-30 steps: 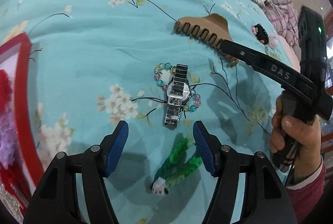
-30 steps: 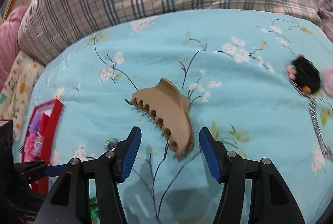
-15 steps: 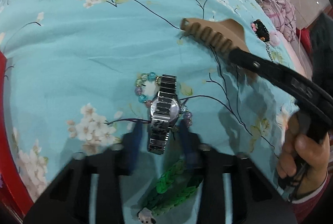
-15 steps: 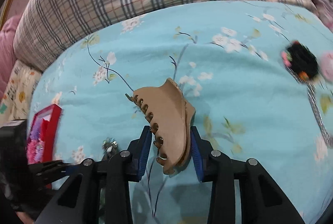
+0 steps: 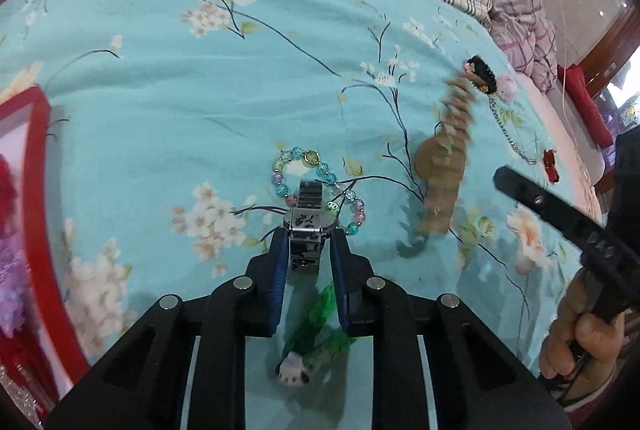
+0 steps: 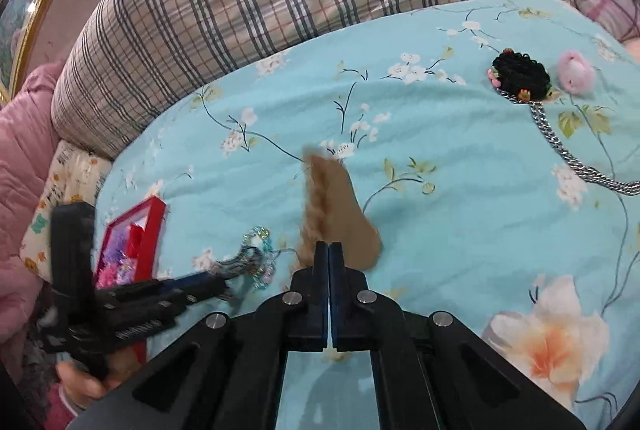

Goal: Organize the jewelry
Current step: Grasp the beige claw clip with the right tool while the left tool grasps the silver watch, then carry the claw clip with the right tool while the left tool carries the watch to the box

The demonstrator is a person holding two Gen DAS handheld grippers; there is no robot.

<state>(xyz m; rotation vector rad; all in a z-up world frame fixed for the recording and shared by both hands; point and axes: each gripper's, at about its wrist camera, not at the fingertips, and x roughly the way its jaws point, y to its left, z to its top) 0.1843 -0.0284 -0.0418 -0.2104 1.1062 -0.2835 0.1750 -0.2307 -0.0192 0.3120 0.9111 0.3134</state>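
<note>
Gripping the watch (image 5: 306, 230) by its band, the left gripper (image 5: 307, 242) has its jaws narrowed to band width, pads on either side; the watch's long axis runs straight ahead of the jaws, over the beaded bracelet (image 5: 316, 186) on the bed (image 5: 160, 78). Red jewelry box (image 5: 28, 190) lies well left of these jaws, likely the drop point. Right gripper (image 6: 329, 250): jaws pressed nearly together, a blurred tan hair claw (image 6: 340, 210) just beyond the tips; whether they pinch its edge I cannot tell. Claw's long axis points away from the jaws. Black brooch with chain (image 6: 520, 76) sits far right.
</note>
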